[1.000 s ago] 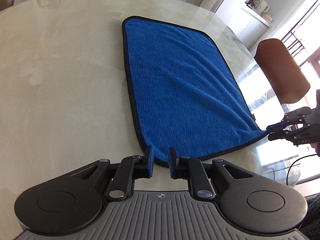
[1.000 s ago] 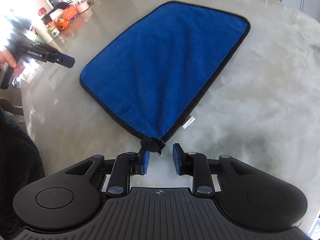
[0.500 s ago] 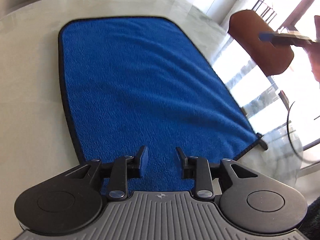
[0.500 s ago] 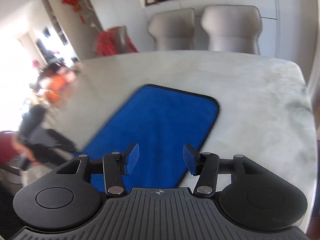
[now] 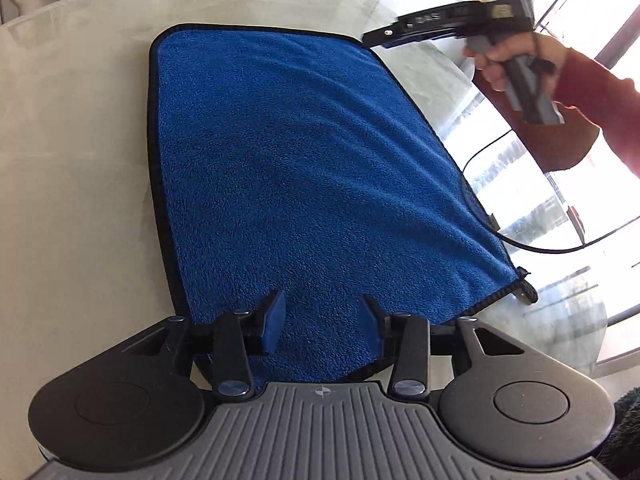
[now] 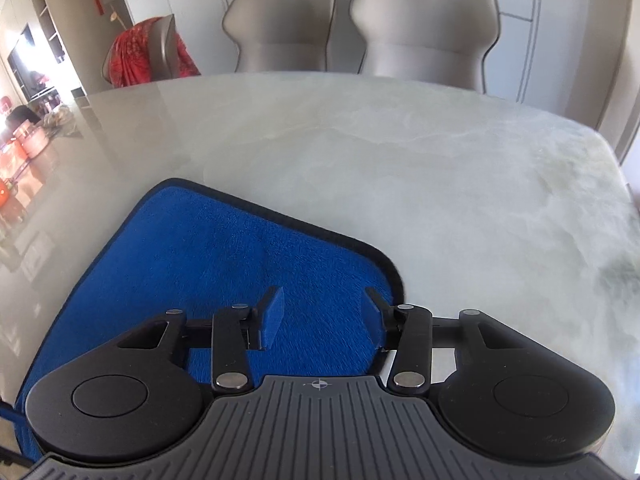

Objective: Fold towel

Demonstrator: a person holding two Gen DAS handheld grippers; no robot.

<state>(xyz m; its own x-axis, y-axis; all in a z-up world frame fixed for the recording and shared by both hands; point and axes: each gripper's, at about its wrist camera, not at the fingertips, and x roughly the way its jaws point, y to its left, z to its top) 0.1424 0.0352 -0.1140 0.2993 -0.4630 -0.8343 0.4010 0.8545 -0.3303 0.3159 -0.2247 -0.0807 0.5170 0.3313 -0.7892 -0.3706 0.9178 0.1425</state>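
A blue towel (image 5: pixel 304 168) with a black hem lies flat on the pale marble table (image 5: pixel 72 152). My left gripper (image 5: pixel 323 322) is open and empty, just above the towel's near edge. My right gripper (image 6: pixel 323 318) is open and empty, above the towel's far end (image 6: pixel 224 264), close to its far right corner. In the left wrist view the right gripper (image 5: pixel 384 38) is held in a hand above the towel's far right corner.
Two grey chairs (image 6: pixel 360 24) stand behind the table's far edge. A chair with a red cloth (image 6: pixel 144 52) is at the back left. A black cable (image 5: pixel 552 240) hangs past the table's right edge. Windows are on the right.
Both grippers let go of the towel's near corners and opened. The right gripper rose and moved to the far end. The left gripper moved over the near edge.
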